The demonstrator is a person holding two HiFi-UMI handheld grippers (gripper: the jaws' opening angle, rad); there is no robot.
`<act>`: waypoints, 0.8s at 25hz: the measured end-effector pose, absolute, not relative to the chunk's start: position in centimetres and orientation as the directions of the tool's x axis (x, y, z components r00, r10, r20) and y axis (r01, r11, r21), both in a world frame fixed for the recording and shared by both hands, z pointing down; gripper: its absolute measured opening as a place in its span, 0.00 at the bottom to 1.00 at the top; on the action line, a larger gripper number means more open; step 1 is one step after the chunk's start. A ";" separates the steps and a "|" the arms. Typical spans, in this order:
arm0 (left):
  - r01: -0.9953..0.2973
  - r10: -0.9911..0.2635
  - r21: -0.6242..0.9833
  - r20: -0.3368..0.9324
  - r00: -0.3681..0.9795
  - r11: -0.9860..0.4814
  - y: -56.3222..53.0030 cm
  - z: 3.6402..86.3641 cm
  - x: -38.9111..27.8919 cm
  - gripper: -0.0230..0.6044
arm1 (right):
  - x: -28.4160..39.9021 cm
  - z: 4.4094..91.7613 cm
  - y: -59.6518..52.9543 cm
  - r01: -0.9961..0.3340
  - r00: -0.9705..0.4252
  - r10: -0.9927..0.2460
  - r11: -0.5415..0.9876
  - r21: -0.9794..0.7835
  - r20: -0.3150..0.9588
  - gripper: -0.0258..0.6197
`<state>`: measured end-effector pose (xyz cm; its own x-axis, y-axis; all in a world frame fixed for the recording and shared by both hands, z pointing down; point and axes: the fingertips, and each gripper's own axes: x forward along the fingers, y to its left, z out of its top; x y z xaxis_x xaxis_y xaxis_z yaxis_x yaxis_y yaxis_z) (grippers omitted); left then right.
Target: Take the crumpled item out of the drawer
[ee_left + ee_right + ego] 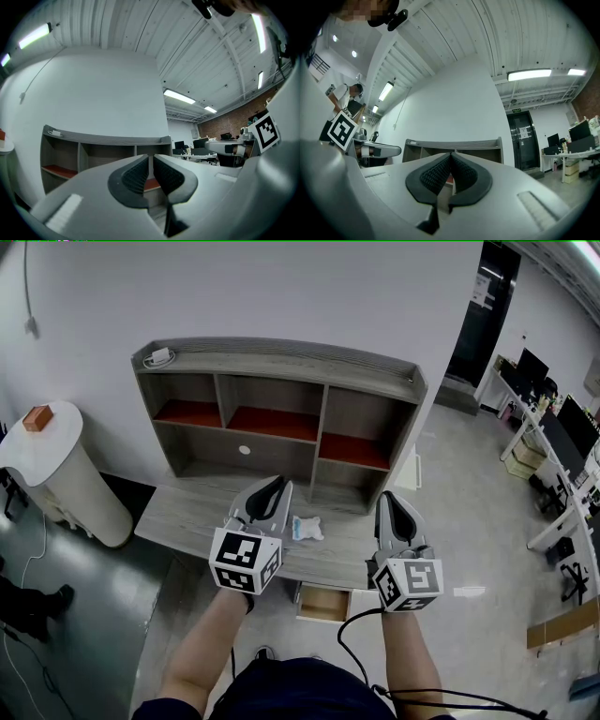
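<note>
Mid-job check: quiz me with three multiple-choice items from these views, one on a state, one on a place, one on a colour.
1. The drawer under the desk is:
A. pushed shut
B. pulled open
C. lying on the floor

2. The crumpled item lies:
A. on the desk top
B. inside the drawer
C. on top of the hutch

3. The shelf boards in the hutch are:
A. blue
B. yellow
C. red

Key:
1 B: the head view looks down into the drawer's wooden inside, which juts out below the desk edge.
2 A: the white and blue wad sits on the grey surface, above and left of the drawer.
3 C: the floors of the compartments show red against the grey frame.
</note>
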<state>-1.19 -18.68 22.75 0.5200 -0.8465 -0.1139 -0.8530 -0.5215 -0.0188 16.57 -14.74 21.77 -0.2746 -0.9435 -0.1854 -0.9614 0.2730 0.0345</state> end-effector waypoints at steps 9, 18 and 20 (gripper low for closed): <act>-0.861 -0.855 -0.017 -0.108 0.507 -0.509 -18.8 23.1 -0.9 0.09 | 16.9 21.9 -15.0 -0.958 -0.288 -0.939 0.286 0.039 -0.188 0.05; -0.868 -0.863 -0.024 -0.098 0.495 -0.496 -18.9 23.5 0.0 0.09 | 17.8 22.3 -15.4 -0.952 -0.304 -0.935 0.303 0.034 -0.184 0.05; -0.870 -0.866 -0.023 -0.095 0.492 -0.492 -18.9 23.6 0.2 0.09 | 18.1 22.3 -15.4 -0.951 -0.307 -0.934 0.307 0.033 -0.184 0.05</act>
